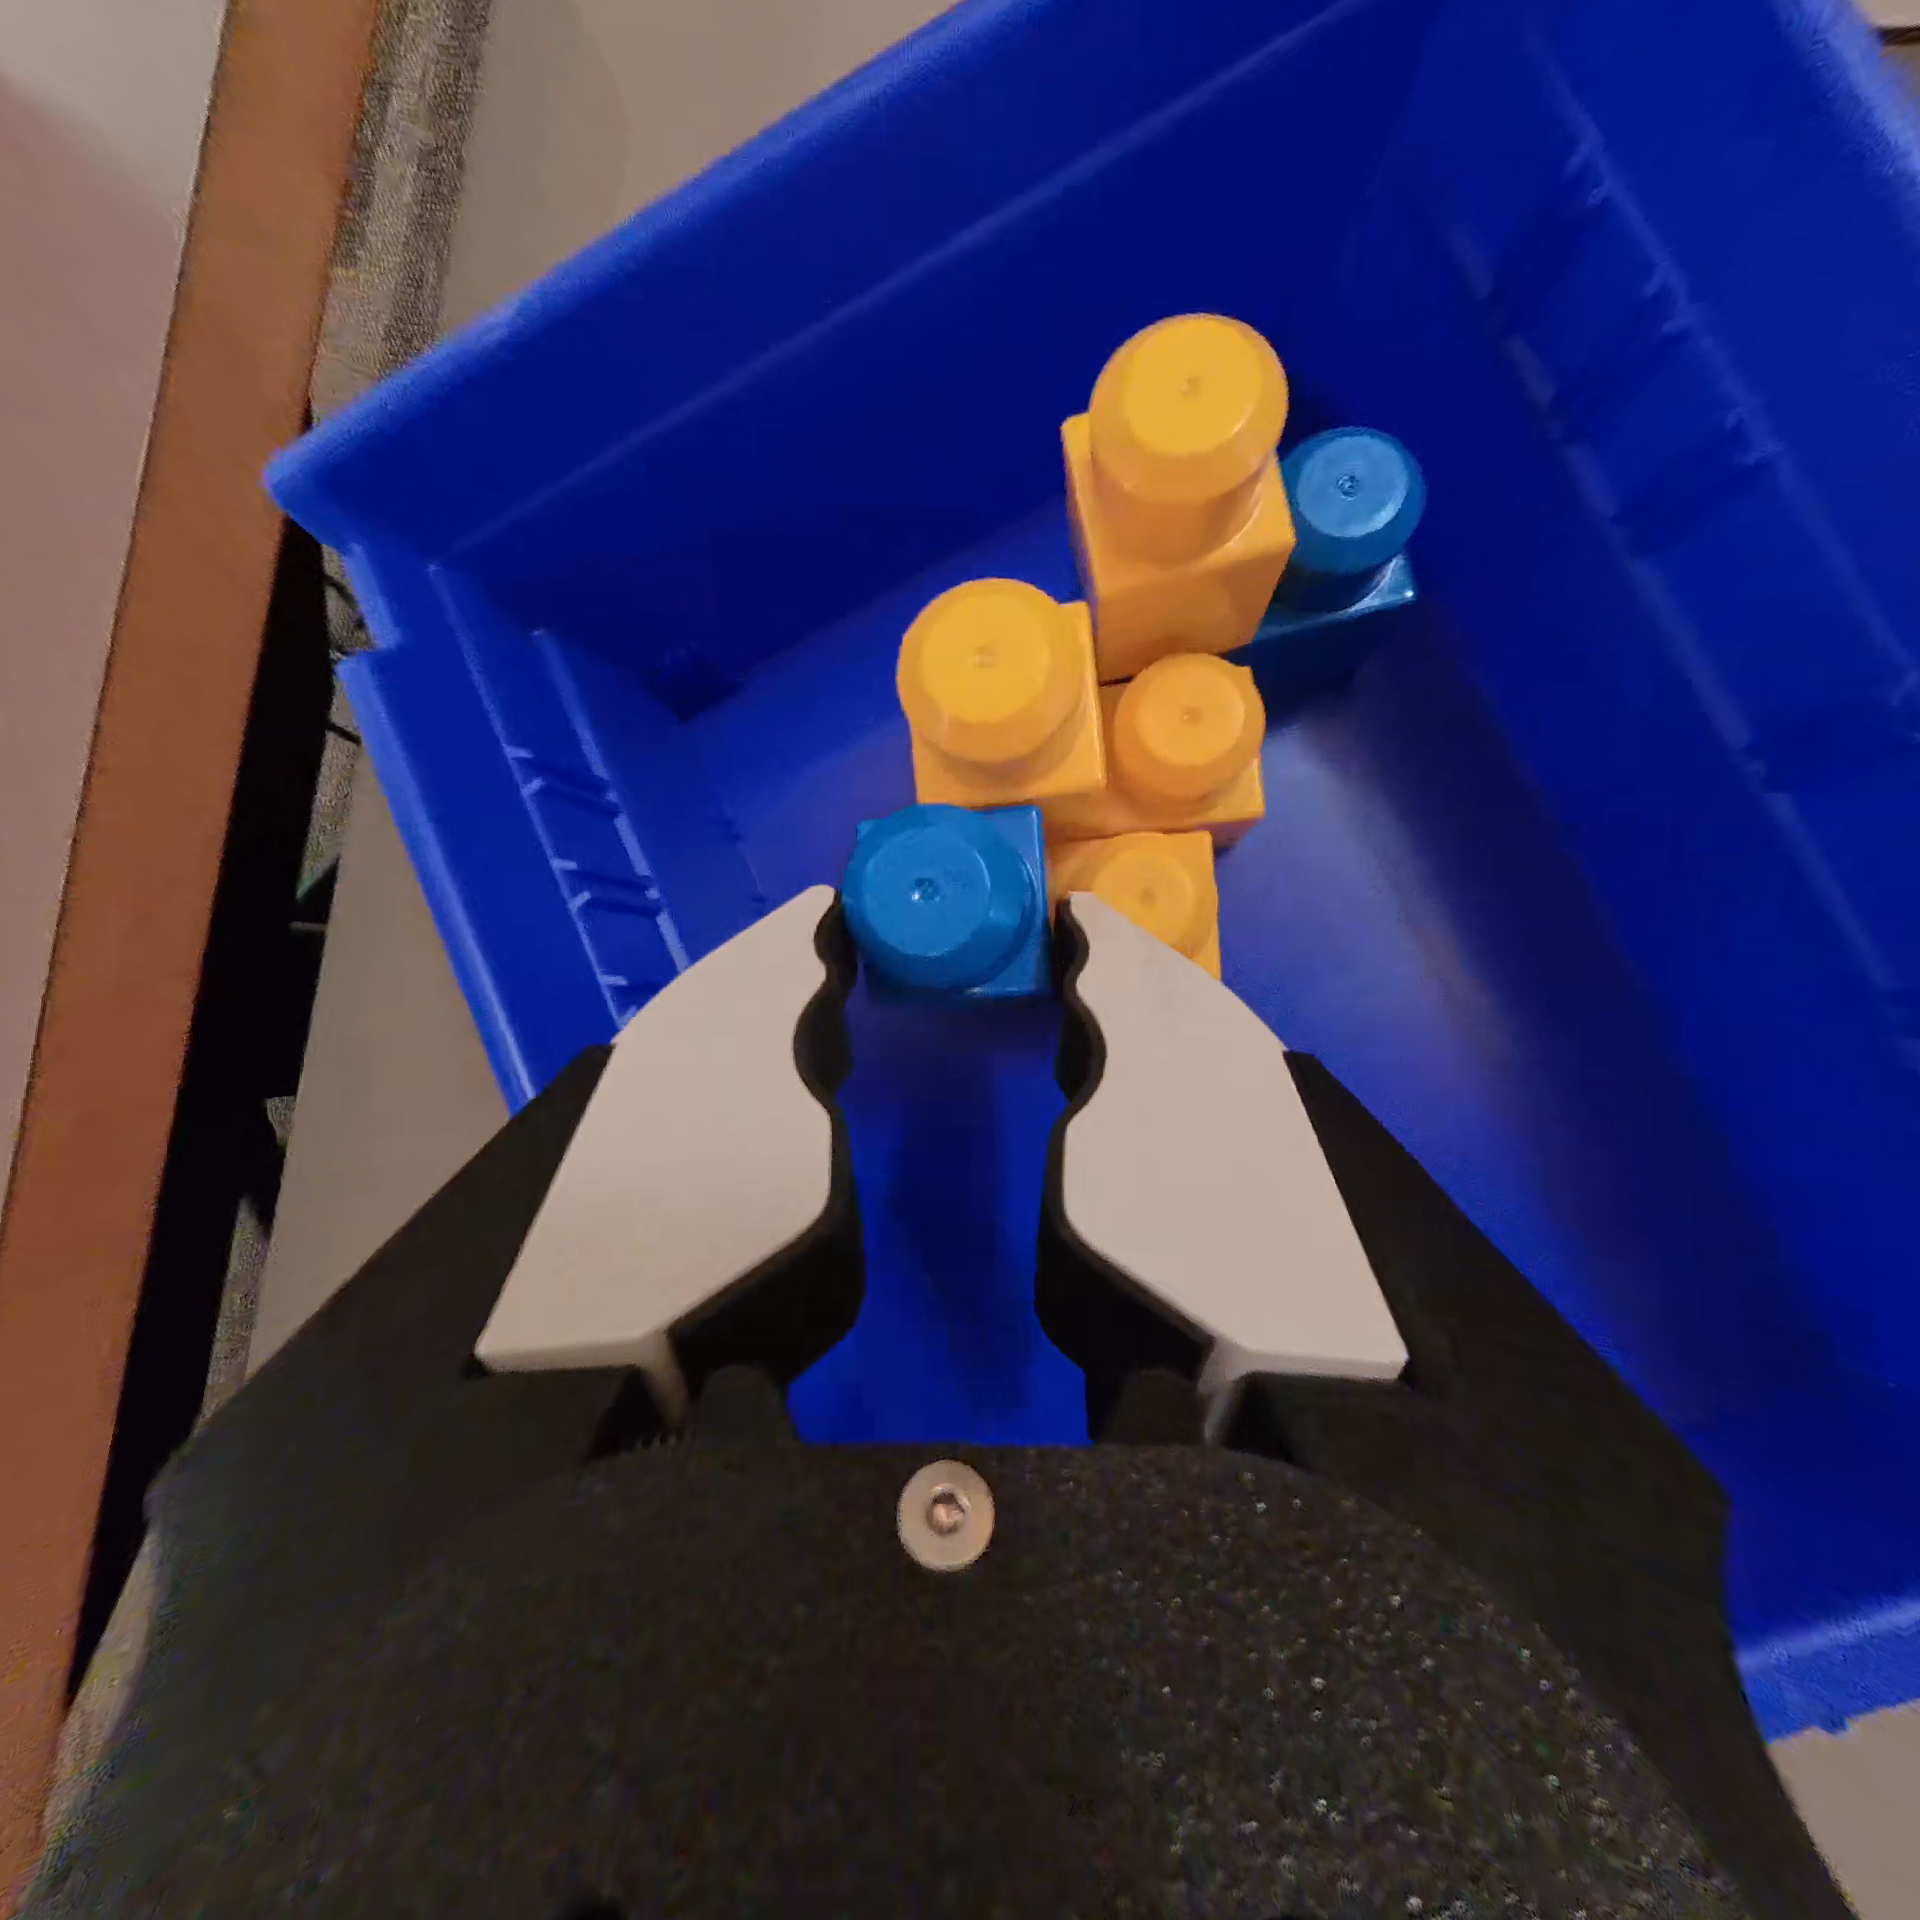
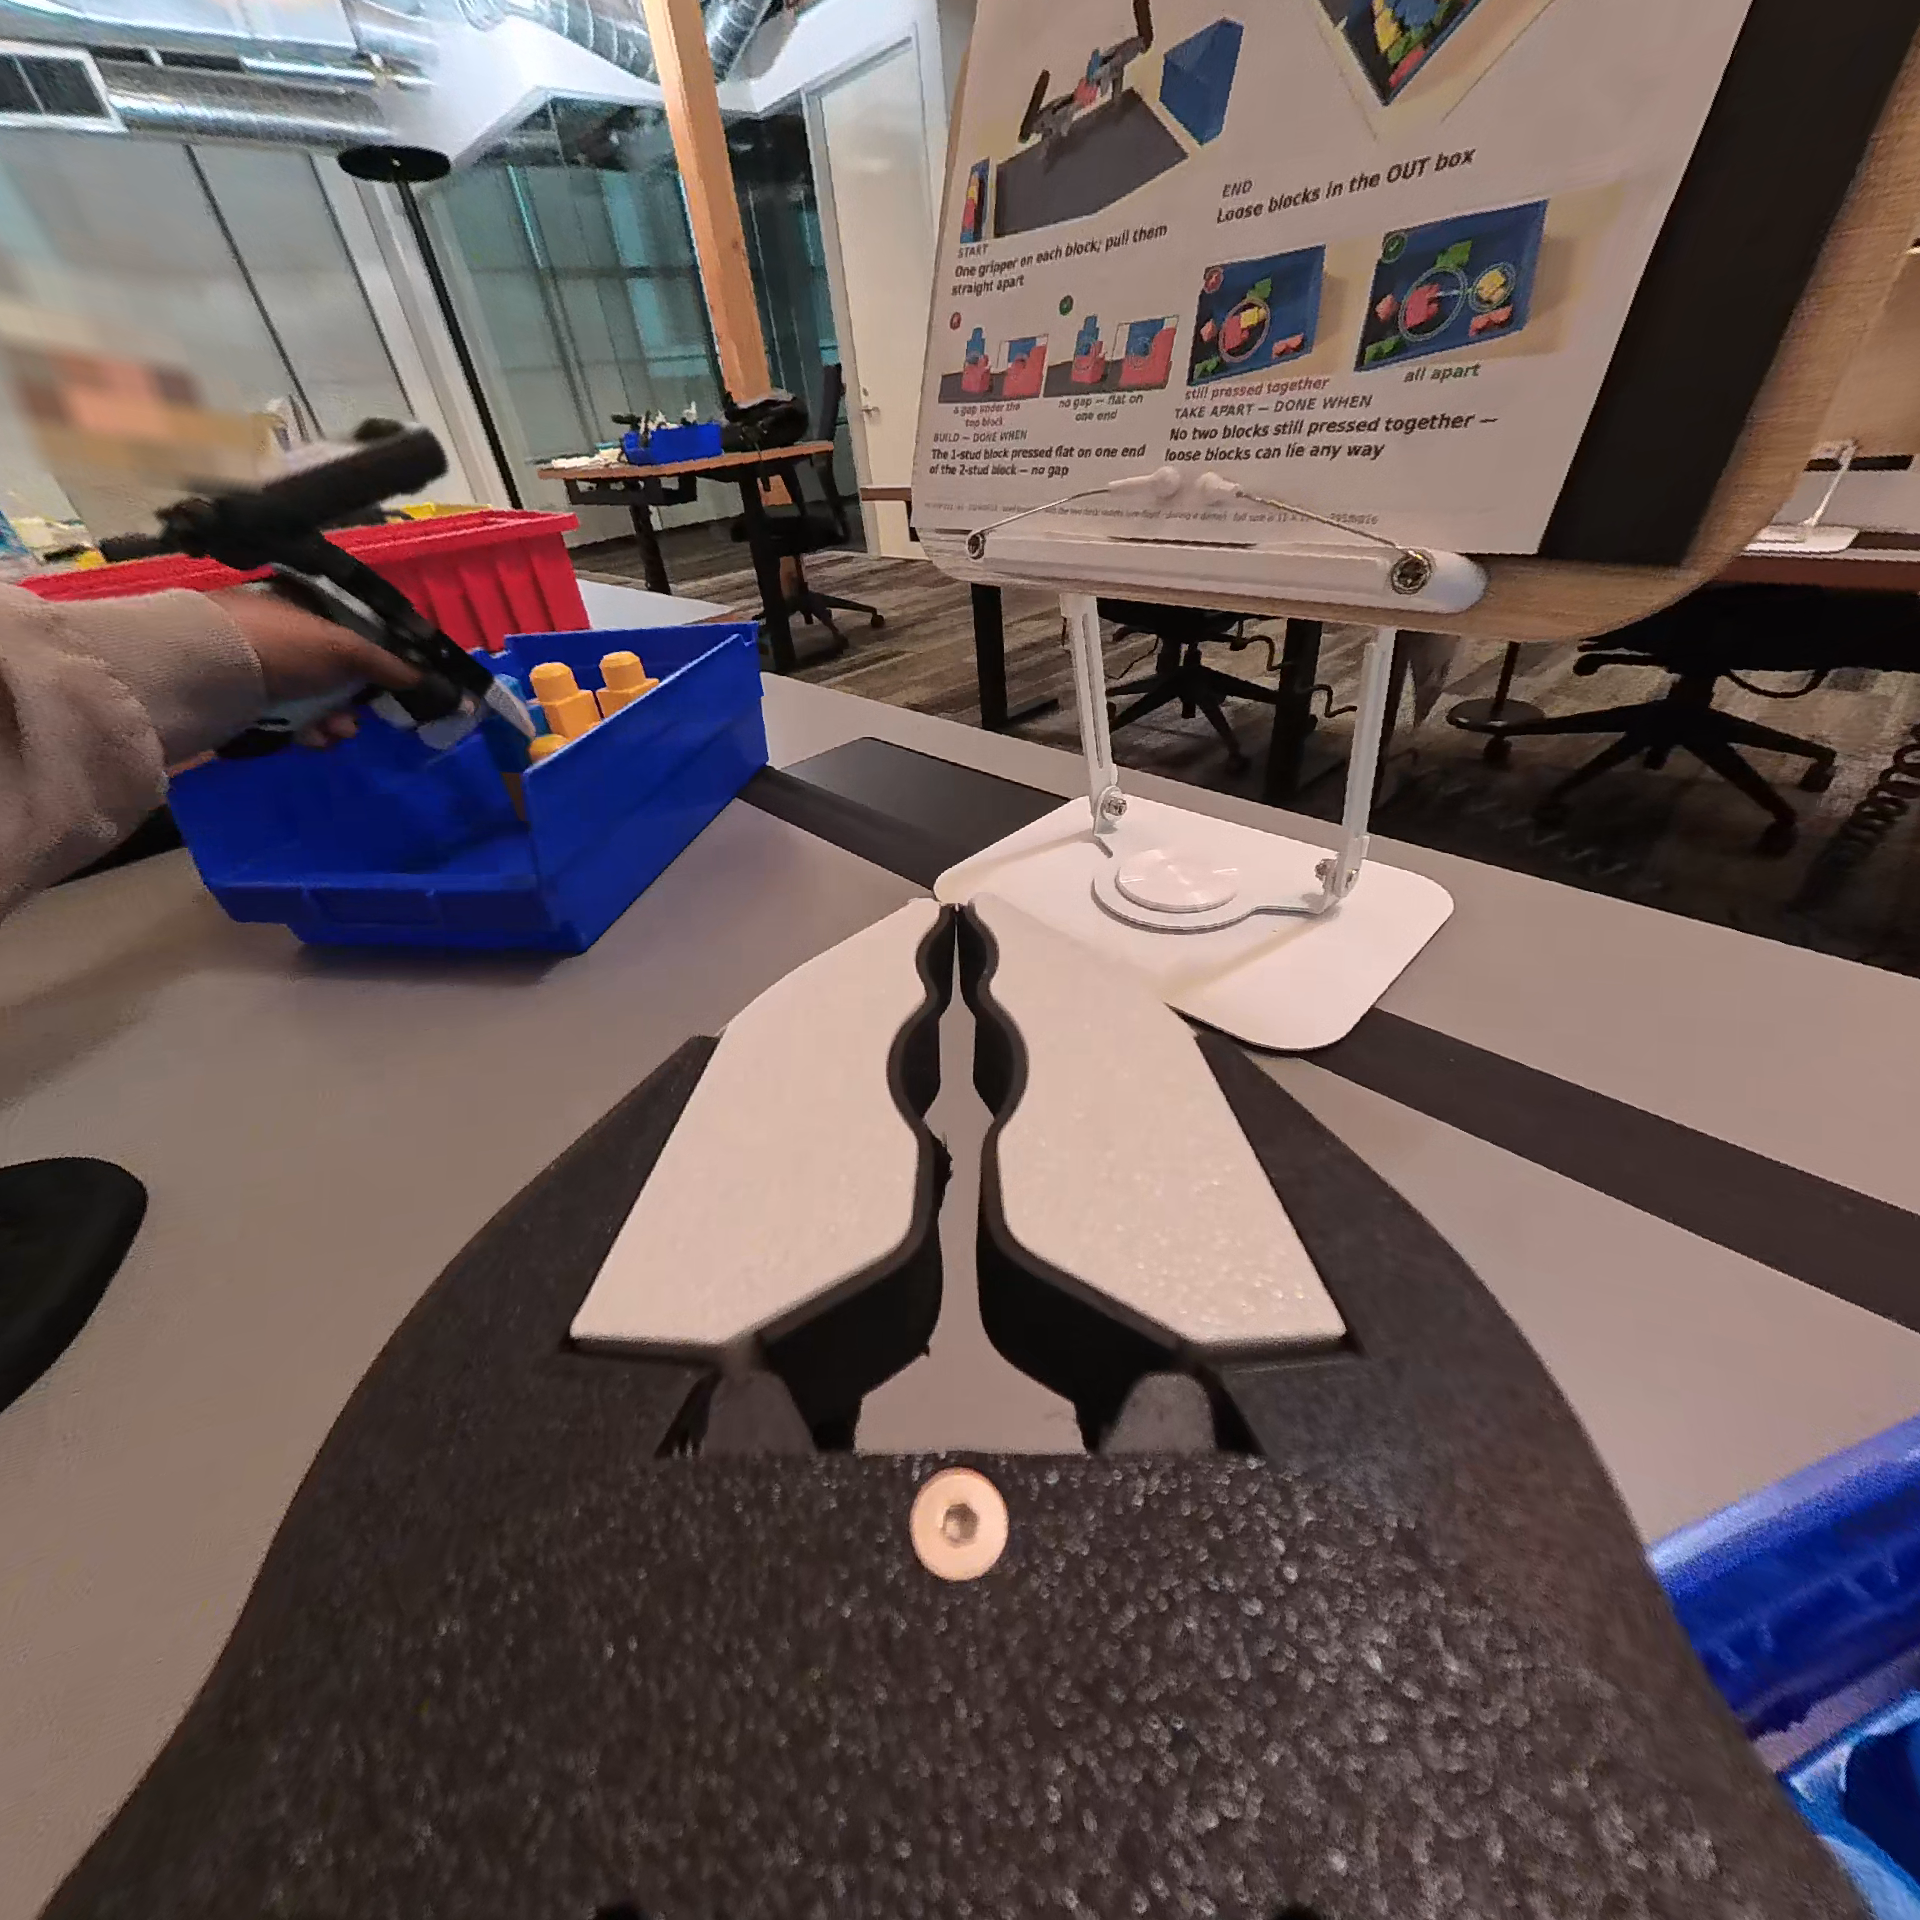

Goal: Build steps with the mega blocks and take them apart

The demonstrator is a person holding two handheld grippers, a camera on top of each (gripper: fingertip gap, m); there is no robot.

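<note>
Between the fingertips of the left gripper, in the left wrist view, a small blue block is sitting with its stud facing the camera. The jaws are standing apart, one on each side of the block, at or just off its faces; firm contact cannot be confirmed. The block is lying dead ahead at the tips, inside the blue bin. Just beyond and right of it, yellow blocks are crowding together, with another blue block behind them. In my judgement the coming move is turning on closing squarely across this nearest block.

In the right wrist view, the right gripper is hovering over the grey table, jaws nearly together and holding nothing. The bin is lying well off to its left, so the left gripper is plainly nearer. This view alone is showing the white stand and instruction sheet ahead, and the hand working the left tool.
</note>
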